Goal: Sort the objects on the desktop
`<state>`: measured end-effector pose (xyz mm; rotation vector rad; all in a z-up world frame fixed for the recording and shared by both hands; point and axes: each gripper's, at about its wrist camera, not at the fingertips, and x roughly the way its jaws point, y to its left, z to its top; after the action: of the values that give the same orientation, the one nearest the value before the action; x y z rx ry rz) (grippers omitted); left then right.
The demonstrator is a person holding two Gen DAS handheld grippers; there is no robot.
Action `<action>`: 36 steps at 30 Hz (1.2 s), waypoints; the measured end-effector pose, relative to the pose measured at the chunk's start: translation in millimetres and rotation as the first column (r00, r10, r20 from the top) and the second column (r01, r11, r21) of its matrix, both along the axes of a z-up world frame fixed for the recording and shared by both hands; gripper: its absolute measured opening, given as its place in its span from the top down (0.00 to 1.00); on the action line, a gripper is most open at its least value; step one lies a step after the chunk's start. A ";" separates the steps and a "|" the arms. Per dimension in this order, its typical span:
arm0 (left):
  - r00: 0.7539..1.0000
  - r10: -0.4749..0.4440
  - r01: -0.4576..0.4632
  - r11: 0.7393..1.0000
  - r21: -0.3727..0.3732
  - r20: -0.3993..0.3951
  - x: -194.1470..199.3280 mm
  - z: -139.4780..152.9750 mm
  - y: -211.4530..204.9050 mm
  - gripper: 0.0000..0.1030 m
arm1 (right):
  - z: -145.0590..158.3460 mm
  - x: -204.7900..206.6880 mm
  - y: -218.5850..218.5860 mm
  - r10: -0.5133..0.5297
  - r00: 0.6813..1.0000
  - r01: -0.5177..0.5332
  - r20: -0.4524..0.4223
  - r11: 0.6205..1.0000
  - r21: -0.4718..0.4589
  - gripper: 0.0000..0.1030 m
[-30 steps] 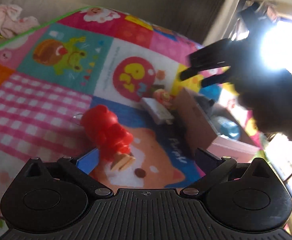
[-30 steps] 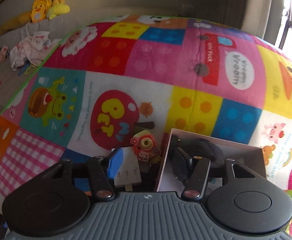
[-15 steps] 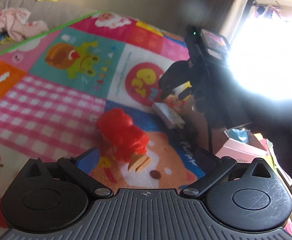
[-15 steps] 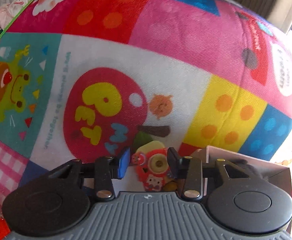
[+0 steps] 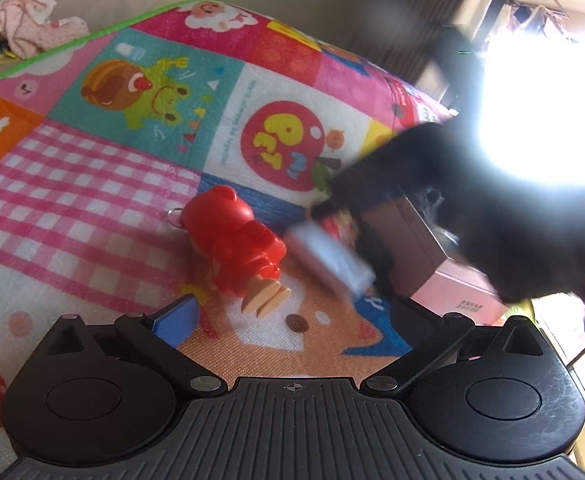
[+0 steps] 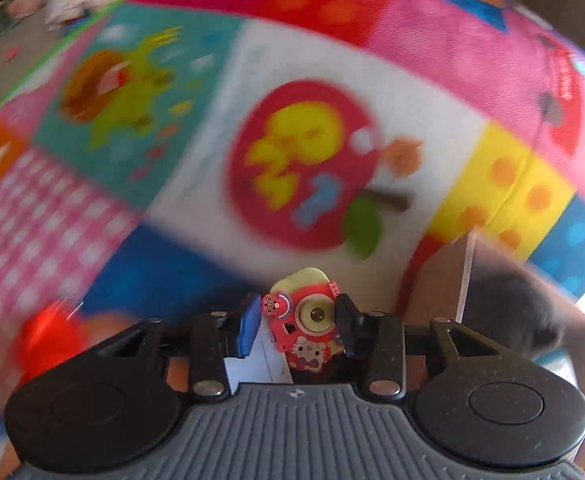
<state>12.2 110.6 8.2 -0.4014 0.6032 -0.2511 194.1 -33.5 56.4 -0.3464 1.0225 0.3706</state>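
Right gripper [image 6: 298, 320] just closed in around the red toy camera [image 6: 306, 326], pads apparently touching; white card [image 6: 258, 362] underneath, cardboard box [image 6: 444, 280] alongside. Left gripper [image 5: 292, 320] gapes empty near the red figurine [image 5: 232, 246].

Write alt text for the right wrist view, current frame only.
The right gripper, its jaws just closing, brackets a small red toy camera lying on a colourful patchwork play mat; actual pad contact is unclear. A white card lies under the toy, an open cardboard box sits at right, and a blurred red figure at lower left.
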 end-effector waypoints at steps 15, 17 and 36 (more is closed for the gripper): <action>1.000 -0.029 0.028 0.999 0.045 0.012 -2.5 -1.1 -10.0 0.00 | 20.8 30.2 -31.8 -0.162 0.982 0.168 0.093 0.984 -0.065 0.88; 0.999 -0.032 0.032 0.999 0.044 0.009 -2.2 -1.7 -10.3 0.00 | 1.2 32.0 -19.7 -0.136 0.982 0.156 0.135 0.976 -0.152 0.93; 0.998 -0.061 0.062 0.997 0.052 -0.017 -14.6 -4.1 -19.3 0.00 | 16.6 -129.2 -73.3 0.052 0.999 -0.051 0.016 0.998 -0.022 0.94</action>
<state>-2.4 91.3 4.1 -0.3348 0.6363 -0.2909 64.9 -106.8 72.9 -0.3954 1.0038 0.4028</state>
